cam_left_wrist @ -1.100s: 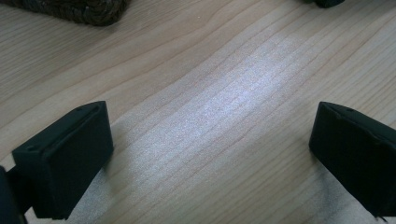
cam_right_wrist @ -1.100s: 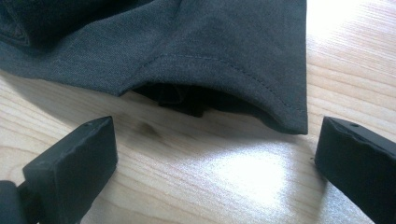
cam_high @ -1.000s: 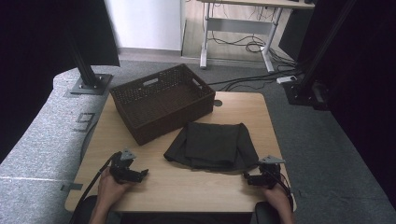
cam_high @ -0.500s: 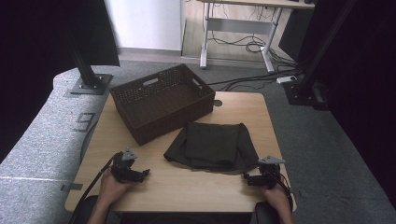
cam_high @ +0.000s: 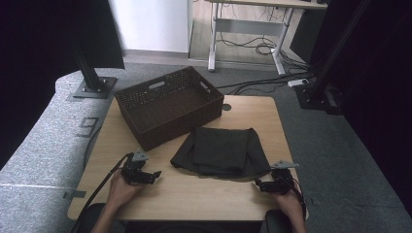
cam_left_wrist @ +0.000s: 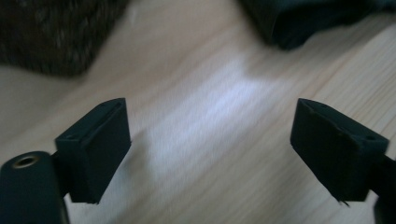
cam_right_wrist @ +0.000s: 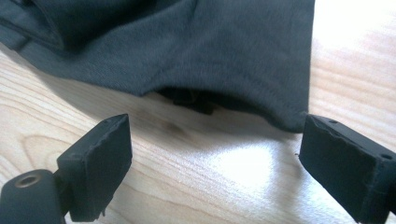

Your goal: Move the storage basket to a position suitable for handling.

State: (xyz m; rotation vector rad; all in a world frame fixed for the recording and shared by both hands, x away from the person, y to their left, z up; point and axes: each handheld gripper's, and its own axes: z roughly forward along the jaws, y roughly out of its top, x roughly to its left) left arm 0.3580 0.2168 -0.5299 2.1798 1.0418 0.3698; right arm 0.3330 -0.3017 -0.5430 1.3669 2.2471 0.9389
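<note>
The left gripper (cam_high: pixel 154 174) has edged slightly toward the folded dark garment (cam_high: pixel 221 151), which lies just ahead of it, and its jaws gape with only bare table (cam_high: pixel 204 194) between them. The right gripper (cam_high: pixel 257 184), also wide open and empty, has barely moved, the garment's near corner just ahead. Likely both are closing in for a grasp. The wicker basket (cam_high: pixel 167 104) sits beyond.

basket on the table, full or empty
Empty: the high view looks into the basket and shows its bare woven floor. The dark cloth lies outside it, on the table.
</note>
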